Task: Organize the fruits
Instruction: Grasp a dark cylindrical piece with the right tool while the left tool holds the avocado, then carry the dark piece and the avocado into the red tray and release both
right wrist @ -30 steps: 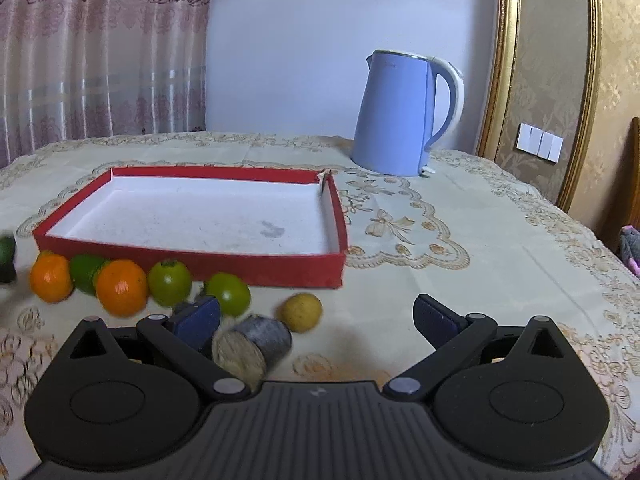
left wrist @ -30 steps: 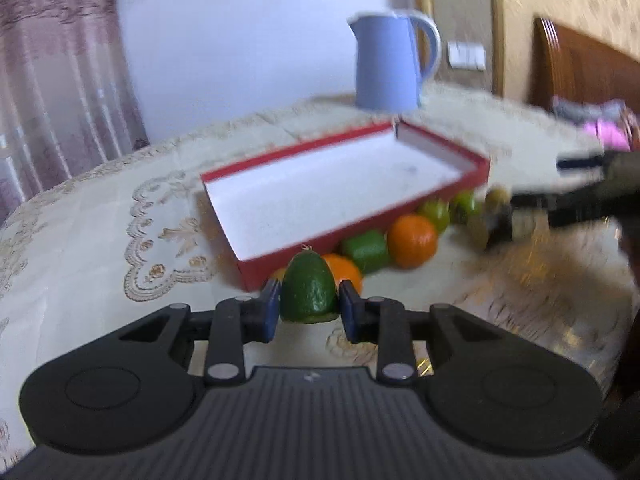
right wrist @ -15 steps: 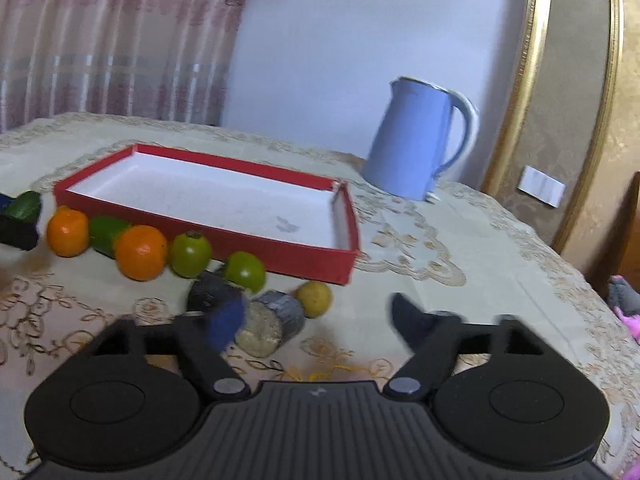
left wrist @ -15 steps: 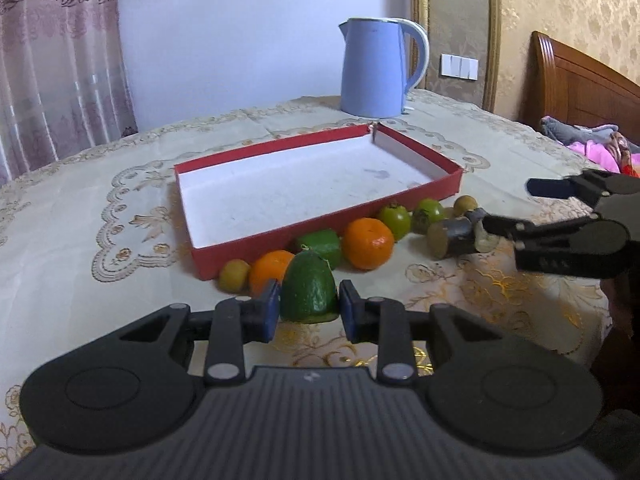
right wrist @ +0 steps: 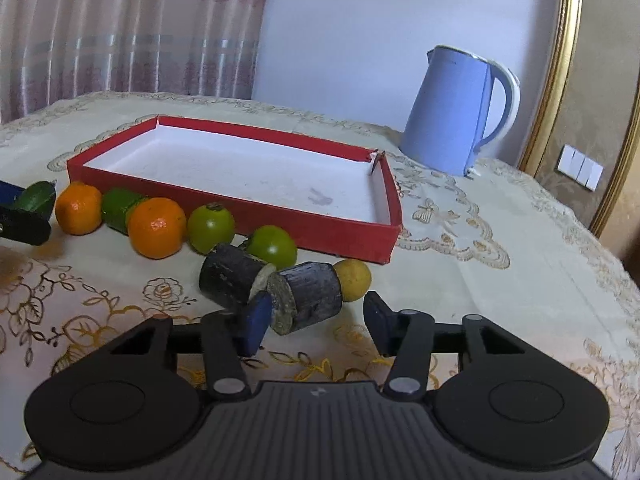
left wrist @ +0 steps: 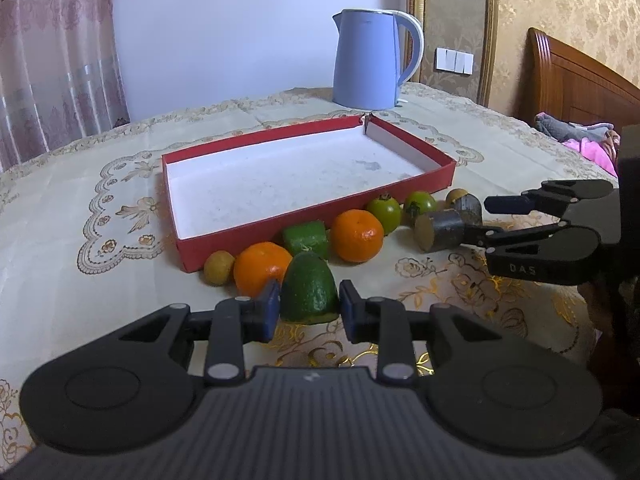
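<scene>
Your left gripper (left wrist: 308,312) holds the green avocado piece (left wrist: 308,290) clamped between its blue pads, exactly as it did a second ago; what has changed is its station. It has drawn back and steadied, so the whole red tray (left wrist: 436,174) now sits squarely ahead, its white floor bare. The piece hangs in front of the row of fruit at the tray's near wall: two oranges (left wrist: 262,266), a green chunk (left wrist: 306,238), two green round fruits (left wrist: 384,210) and small yellow ones.

Your right gripper (right wrist: 316,326) has closed in on the dark cane stub (right wrist: 306,296). Its jaws, spread wide a second ago, now stand half-closed around the stub, the left pad touching or nearly touching its cut face, the right pad still clear. A second stub (right wrist: 230,280) lies just beside it.

Judgement: nothing is sorted yet. The left load is ready to go into the tray; the right grasp is not yet made.
</scene>
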### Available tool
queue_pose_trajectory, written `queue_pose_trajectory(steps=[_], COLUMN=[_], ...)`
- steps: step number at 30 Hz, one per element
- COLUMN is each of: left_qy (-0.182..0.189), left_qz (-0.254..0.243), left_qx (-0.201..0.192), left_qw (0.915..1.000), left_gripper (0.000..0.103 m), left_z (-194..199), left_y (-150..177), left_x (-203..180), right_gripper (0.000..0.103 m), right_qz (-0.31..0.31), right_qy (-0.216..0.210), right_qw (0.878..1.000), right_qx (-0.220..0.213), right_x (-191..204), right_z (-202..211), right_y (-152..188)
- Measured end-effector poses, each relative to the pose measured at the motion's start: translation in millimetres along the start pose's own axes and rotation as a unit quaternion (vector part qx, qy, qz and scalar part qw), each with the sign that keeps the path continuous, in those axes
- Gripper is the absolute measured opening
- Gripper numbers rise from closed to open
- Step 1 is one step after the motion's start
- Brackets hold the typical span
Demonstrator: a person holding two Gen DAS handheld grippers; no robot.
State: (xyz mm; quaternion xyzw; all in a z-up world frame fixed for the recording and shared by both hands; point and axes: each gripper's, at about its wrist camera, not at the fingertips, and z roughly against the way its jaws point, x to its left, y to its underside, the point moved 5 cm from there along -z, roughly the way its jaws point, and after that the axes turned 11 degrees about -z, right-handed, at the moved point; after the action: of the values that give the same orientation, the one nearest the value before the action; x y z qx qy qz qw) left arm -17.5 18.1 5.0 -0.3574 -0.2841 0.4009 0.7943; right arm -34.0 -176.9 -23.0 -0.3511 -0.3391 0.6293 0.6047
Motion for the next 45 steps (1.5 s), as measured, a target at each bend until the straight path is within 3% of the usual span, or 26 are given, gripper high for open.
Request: queue_pose_trajectory(steps=[5, 7, 12, 37, 45], left_qy=[0.005, 0.005, 0.006, -0.002, 0.003], left_qz=[0.006, 0.008, 0.016, 0.021, 0.021], left_qx=[-0.001, 0.001, 0.002, -0.02, -0.016], left_qw=[1.0, 1.0, 0.9998, 0.9996, 0.9996], left_gripper=[0.028, 0.028, 0.028, 0.028, 0.028], left_z=[-1.2, -2.3, -3.7, -10.3, -15.2], left_y=[0.2, 0.3, -1.6, -39.9, -38.4], left_x=[1.1, 0.6, 1.3, 5.6, 2.9], right_gripper=[0.05, 0.037, 0.036, 0.032, 0.032], right_qz=[0.018, 0.031, 0.065, 0.028, 0.034], right_qy=[-0.014, -0.023, -0.018, 0.018, 0.021], right_qw=[1.0, 0.999, 0.998, 0.997, 0.994], right_qx=[0.002, -0.001, -0.02, -0.069, -0.103], right_x=[1.0, 3.2, 11.7, -5.3, -3.4], right_z=[-4.7, -6.9, -5.0, 10.8, 4.1], right_y=[-1.1, -0.5, 4.1, -11.1, -49.2])
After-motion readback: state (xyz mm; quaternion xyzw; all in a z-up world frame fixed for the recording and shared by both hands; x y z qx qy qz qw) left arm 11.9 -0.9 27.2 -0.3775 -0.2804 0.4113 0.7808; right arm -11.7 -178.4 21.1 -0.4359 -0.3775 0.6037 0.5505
